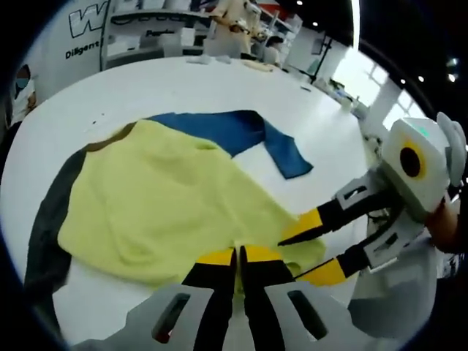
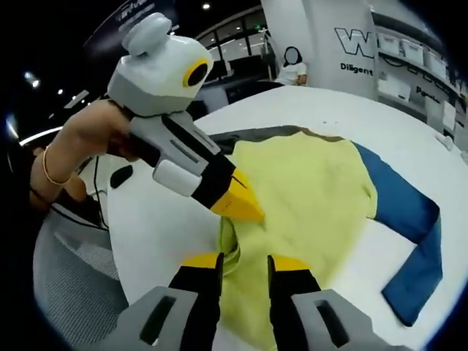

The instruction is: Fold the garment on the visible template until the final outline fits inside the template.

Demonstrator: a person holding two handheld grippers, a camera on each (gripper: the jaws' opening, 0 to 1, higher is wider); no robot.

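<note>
Two tools pinch the garment [image 1: 175, 205] hem: left tool [image 1: 238, 256] closed, right tool [image 2: 245, 263] parted; lift evenly, fold forward.

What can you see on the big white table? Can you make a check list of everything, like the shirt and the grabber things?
Surface: round white table, mostly bare around the garment.
Job's things: garment lying spread out, yellow body, blue sleeve stretched out to one side, dark grey sleeve along the other. Template: cannot tell it apart from the table.
Clutter: a few small items at the table's far edge, too blurred to name.
Grippers: left gripper jaws shut on the yellow hem; right gripper jaws open at the same hem, cloth between them.
Cables: thin dark cable near the person's hand.
Surroundings: shelves, a wall with lettering, ceiling lights, a person standing far off.
</note>
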